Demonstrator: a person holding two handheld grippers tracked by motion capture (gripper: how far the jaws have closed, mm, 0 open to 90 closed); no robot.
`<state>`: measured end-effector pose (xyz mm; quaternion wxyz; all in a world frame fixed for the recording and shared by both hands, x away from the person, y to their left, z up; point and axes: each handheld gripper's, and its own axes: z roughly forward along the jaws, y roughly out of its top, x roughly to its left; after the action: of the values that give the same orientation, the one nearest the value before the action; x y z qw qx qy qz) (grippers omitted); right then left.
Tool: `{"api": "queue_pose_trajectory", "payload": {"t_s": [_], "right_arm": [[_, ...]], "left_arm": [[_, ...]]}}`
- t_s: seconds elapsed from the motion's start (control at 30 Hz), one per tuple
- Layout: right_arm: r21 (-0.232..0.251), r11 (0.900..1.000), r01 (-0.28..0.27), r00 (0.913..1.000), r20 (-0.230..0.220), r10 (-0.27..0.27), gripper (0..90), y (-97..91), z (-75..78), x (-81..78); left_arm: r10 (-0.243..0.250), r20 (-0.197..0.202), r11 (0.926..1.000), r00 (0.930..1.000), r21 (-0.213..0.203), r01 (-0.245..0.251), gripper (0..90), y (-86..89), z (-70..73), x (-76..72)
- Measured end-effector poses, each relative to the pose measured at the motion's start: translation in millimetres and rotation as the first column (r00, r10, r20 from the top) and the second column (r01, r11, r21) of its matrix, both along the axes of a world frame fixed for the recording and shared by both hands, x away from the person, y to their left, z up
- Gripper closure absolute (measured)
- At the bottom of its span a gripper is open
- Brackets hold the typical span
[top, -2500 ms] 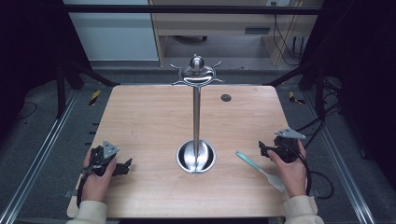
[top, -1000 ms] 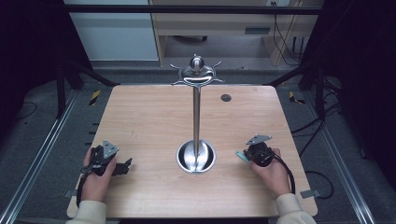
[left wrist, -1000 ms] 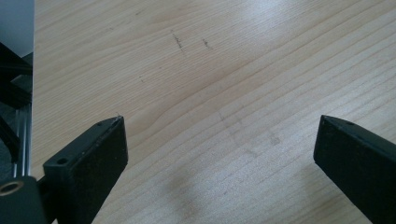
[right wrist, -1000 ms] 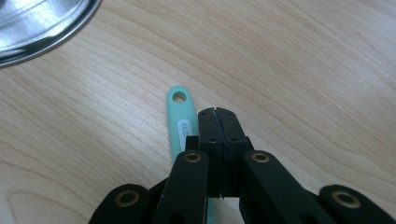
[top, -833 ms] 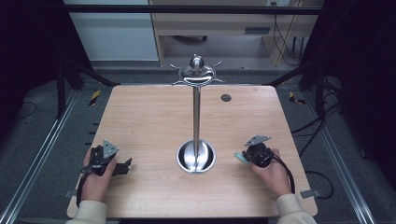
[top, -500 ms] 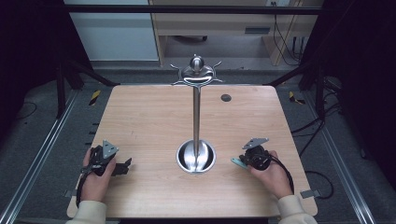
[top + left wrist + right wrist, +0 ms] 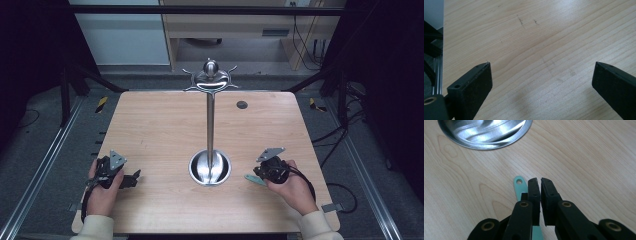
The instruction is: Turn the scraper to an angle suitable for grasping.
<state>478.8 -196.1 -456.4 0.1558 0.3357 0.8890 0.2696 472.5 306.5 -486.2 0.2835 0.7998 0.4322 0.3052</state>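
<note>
1. Teal strip [image 7: 519,187] — in the right gripper view its lower length runs under the right gripper [image 7: 539,182], whose fingers [image 7: 534,192] cover it; whether they pinch it can't be told.
2. Same strip in the high view — mostly behind that gripper and hand, too small to identify.
3. Metal stand base [image 7: 486,133] — top cut by the frame edge.
4. Left gripper [image 7: 541,75] — outer finger [image 7: 614,85] cropped at the right edge.
5. Small dark disc [image 7: 242,104] on the desk [image 7: 160,125] — too small to tell.
</note>
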Motion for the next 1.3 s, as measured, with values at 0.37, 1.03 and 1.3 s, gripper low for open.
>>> {"api": "queue_pose_trajectory", "payload": {"t_s": [0.37,1.03,1.3], "right_arm": [[-0.211,0.9709,-0.113,0.9863,-0.142,0.084,72.9,18.5,10.5,17.1],[-0.297,0.9309,-0.212,0.9434,-0.311,0.116,65.7,25.4,-1.7,27.4],[-0.303,0.925,-0.229,0.935,-0.333,0.122,66.4,26.0,-5.7,31.4]], "left_arm": [[-0.005,0.004,1.0,1.0,-0.008,0.005,2.8,0.4,1.2,-0.1],[-0.007,-0.004,1.0,1.0,-0.003,0.007,2.8,-0.9,0.2,0.3],[-0.008,-0.004,1.0,1.0,-0.003,0.008,2.8,-0.5,0.4,0.3]]}}
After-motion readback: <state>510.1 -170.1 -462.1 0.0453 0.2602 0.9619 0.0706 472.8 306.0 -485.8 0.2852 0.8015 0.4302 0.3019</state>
